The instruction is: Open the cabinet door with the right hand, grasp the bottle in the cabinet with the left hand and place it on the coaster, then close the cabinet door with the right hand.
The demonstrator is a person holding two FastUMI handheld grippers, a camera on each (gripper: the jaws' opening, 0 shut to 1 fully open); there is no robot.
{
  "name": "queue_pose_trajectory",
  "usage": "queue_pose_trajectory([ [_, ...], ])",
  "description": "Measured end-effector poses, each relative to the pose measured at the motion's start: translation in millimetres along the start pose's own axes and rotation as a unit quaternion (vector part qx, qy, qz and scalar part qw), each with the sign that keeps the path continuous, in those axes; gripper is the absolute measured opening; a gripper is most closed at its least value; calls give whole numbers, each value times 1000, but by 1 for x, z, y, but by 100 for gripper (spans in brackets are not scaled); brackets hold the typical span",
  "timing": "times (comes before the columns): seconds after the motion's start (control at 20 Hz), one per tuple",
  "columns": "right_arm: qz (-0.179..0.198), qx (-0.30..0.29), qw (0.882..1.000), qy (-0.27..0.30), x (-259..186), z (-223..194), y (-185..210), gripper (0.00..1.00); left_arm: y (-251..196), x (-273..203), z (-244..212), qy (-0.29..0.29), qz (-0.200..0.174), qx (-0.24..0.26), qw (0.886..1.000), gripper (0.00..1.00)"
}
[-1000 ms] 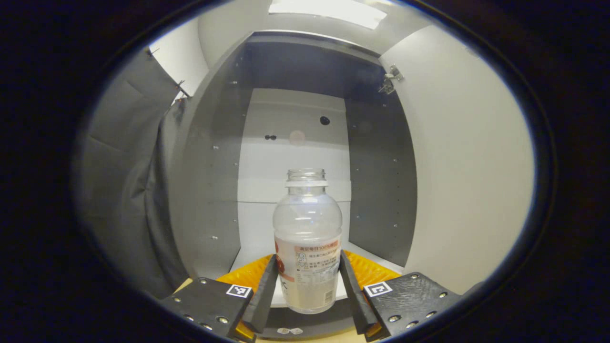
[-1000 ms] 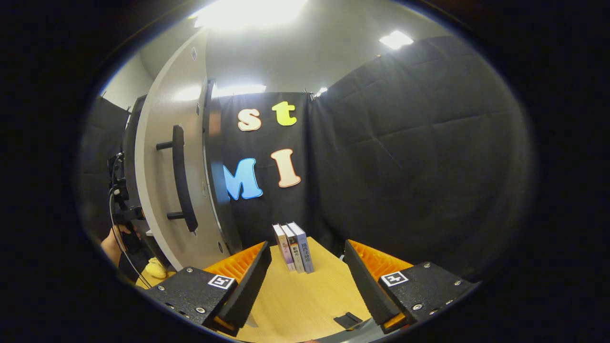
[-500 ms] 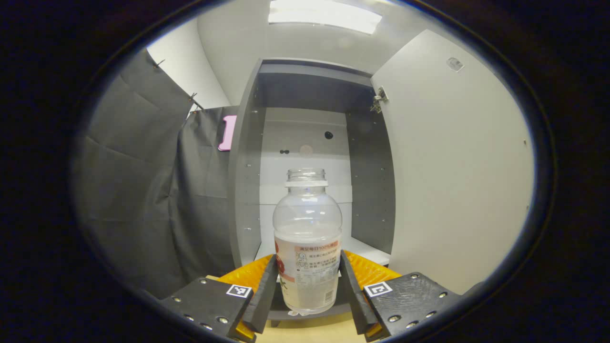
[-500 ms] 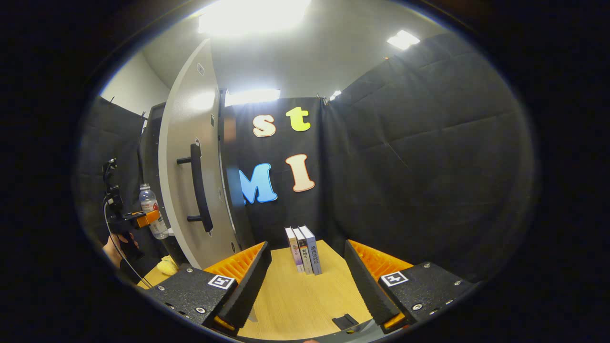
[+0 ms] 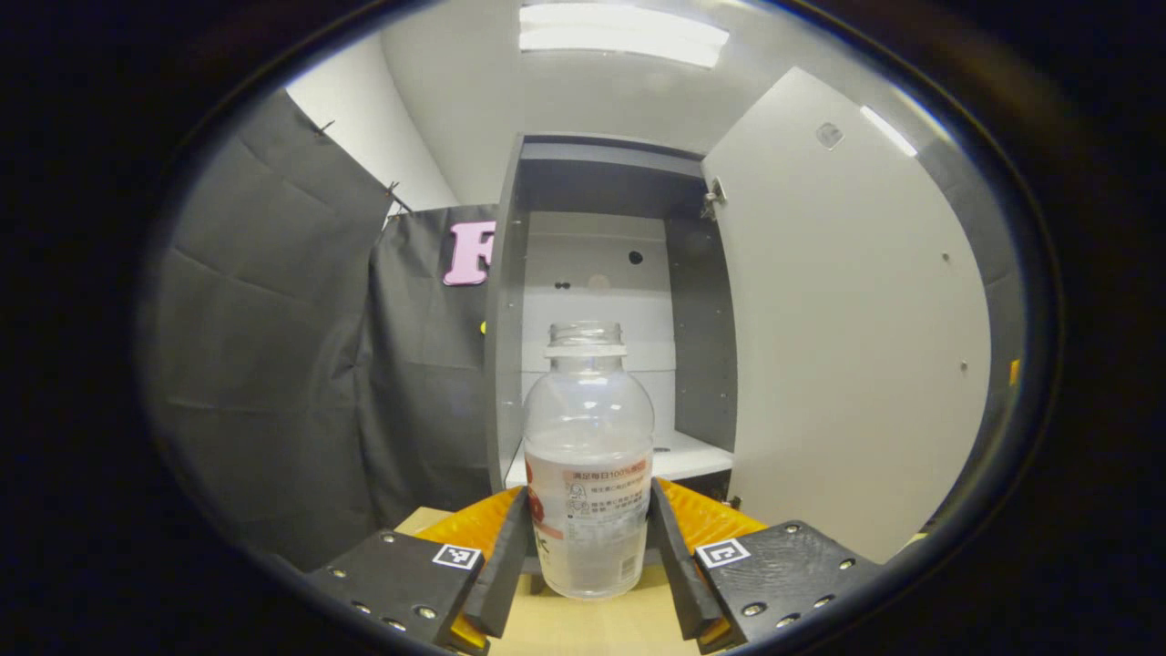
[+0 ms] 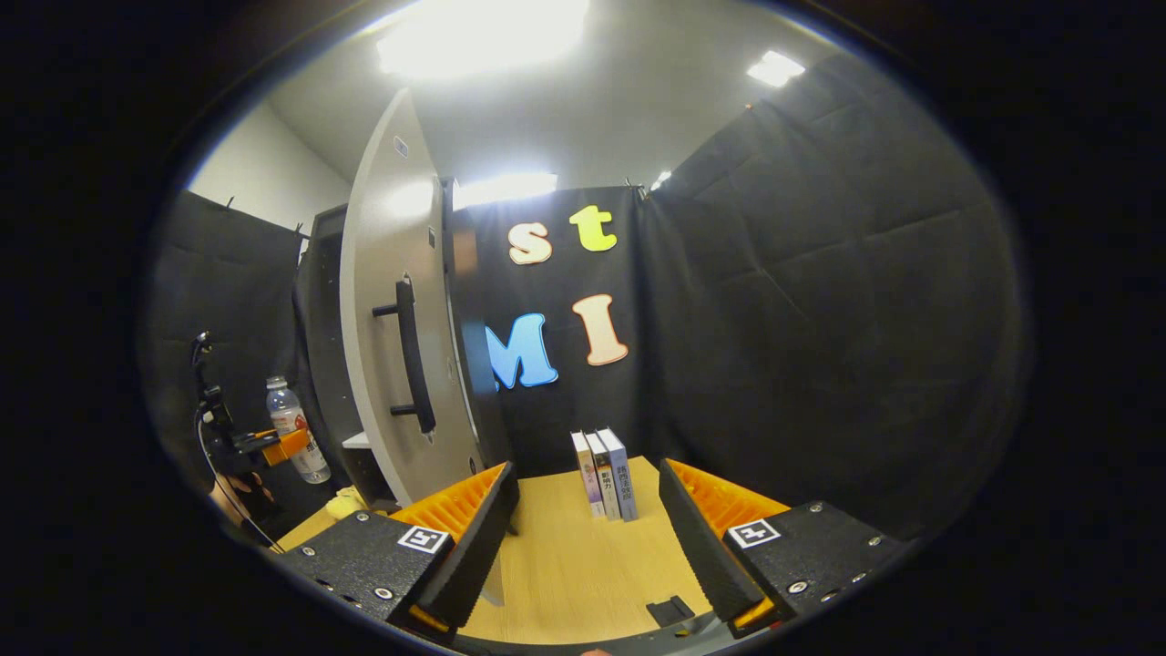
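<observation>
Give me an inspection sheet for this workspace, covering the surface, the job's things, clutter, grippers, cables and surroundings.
Surface: wooden table, mostly bare.
Job's things: bottle uncapped, upright, held outside the cabinet; cabinet door open, its handle free; coaster not identified.
Clutter: three books standing upright near the back wall; a small dark piece on the table; something yellow by the cabinet foot.
Grippers: left hand-held gripper shut on the bottle; right hand-held gripper open, empty.
Cables: a thin cable at the left hand-held gripper.
Surroundings: black cloth walls, ceiling lights on.
</observation>
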State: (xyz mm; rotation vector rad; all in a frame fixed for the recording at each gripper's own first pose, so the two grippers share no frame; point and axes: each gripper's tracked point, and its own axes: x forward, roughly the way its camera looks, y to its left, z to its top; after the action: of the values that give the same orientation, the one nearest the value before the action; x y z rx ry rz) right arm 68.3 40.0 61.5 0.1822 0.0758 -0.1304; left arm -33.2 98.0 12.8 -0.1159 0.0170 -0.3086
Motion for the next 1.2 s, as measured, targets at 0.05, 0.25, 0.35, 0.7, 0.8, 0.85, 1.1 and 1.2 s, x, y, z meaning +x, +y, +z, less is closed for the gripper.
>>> queue_pose_trajectory([
  [0.05,3,2,1000,1,-1,-1,0,95,0,0,0,1,2,0,1000,72],
  [0.25,14,1,1000,3,-5,-5,2,95,1,1,-2,9,5,2,1000,70],
  [0.35,16,-6,1000,-1,-6,-7,-1,95,1,0,-3,14,5,-2,1000,75],
  [0.7,15,-13,1000,-7,-1,-13,-2,95,-1,-1,-7,34,-7,6,999,70],
  [0.8,12,-22,1000,-8,0,-16,-1,95,-1,-2,-10,44,-12,6,999,70],
  [0.85,13,-27,1000,-8,0,-17,0,95,0,-3,-11,49,-11,7,999,70],
  [1.1,19,-60,998,-7,2,-19,14,95,3,1,-24,70,-10,12,997,70],
  [1.2,25,-68,997,-13,3,-17,21,95,8,4,-31,76,-2,14,997,70],
])
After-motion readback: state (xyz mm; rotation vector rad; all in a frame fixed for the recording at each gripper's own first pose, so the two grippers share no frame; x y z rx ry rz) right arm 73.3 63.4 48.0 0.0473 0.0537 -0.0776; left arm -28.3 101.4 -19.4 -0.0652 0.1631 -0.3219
